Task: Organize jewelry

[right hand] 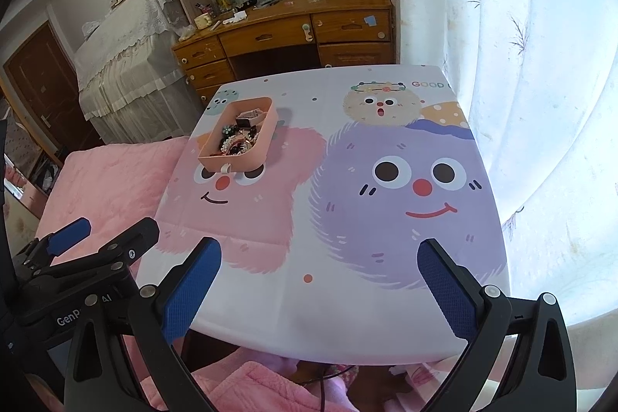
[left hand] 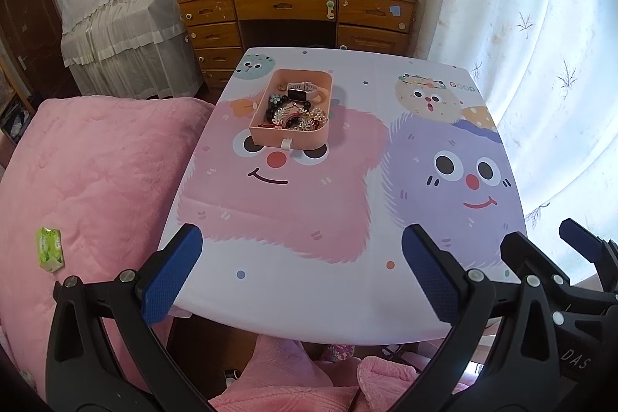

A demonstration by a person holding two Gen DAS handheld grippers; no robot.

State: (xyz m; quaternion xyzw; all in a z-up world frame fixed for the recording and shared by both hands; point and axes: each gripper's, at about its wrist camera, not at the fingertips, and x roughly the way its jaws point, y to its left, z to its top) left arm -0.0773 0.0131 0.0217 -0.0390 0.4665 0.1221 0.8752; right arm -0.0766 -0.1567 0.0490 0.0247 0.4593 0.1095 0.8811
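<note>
Progress: judging by the scene, the sorting looks finished or very nearly so — every piece of jewelry in view lies inside the tray, and none shows loose on the cloth-covered table [left hand: 347, 280].
Left to do: little that the pictures reveal; perhaps tidying the heap or putting the tray away, though that is only a guess.
Tray: a shallow, open-topped peach-pink plastic tray with rounded corners [left hand: 266, 134] sits toward the table's far-left corner, on the pink furry monster printed on the cloth; a small white tab [left hand: 286, 144] sticks out from its near wall.
Contents: a smartwatch with a pale pink strap [left hand: 301, 92] rests at the far end; a tangle of dark beads, gold-toned and sparkly pieces [left hand: 295, 116] fills the near end — single items are too jumbled to tell apart.
Left gripper [left hand: 301, 269]: black frame with blue textured pads, fingers spread wide and grasping nothing, over the table's near edge, well apart from the tray.
Right gripper [right hand: 318, 286]: the same build, fingers likewise released and empty, over the near edge, beside the left one.
Surroundings: a pink quilted bedspread [left hand: 89, 188] lies off the table's left edge.
</note>
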